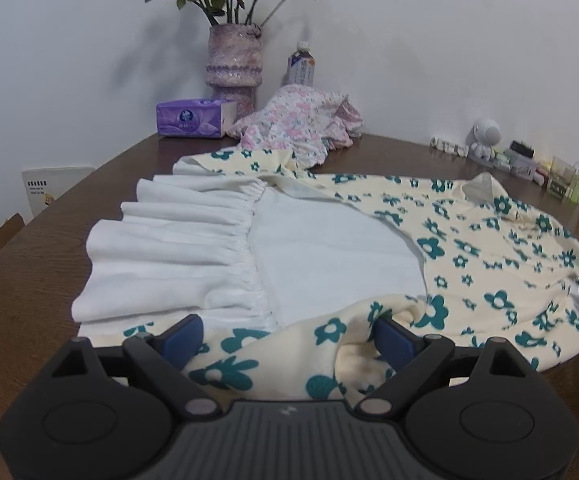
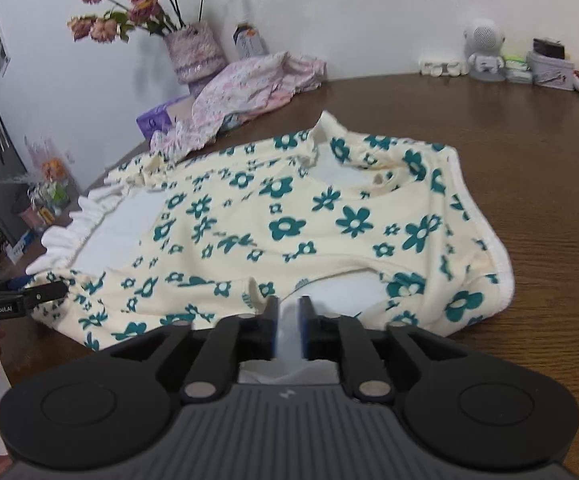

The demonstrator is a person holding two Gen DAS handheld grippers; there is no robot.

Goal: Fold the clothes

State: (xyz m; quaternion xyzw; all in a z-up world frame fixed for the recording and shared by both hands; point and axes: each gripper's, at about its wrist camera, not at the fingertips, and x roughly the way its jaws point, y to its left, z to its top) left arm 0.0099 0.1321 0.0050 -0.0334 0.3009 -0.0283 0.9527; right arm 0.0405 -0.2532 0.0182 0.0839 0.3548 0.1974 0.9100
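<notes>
The left tongs (image 1: 285, 338) stand wide, a bunched fold of the dress (image 1: 489, 240) lying loose between their pads. The right tongs (image 2: 288, 328) stand narrow, white fabric in the gap; whether they pinch it I cannot tell. The dress spreads ahead on the worktop (image 2: 529, 152).

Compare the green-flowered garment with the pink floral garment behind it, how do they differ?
The green-flowered garment is cream with large teal flowers and a white ruffled skirt; the pink floral garment carries small pink blossoms. The green-flowered garment lies spread flat mid-table, while the pink floral garment sits bunched in a heap near the vase. The green-flowered one looks larger as laid out. Both are flower-printed clothes on the brown table.
</notes>
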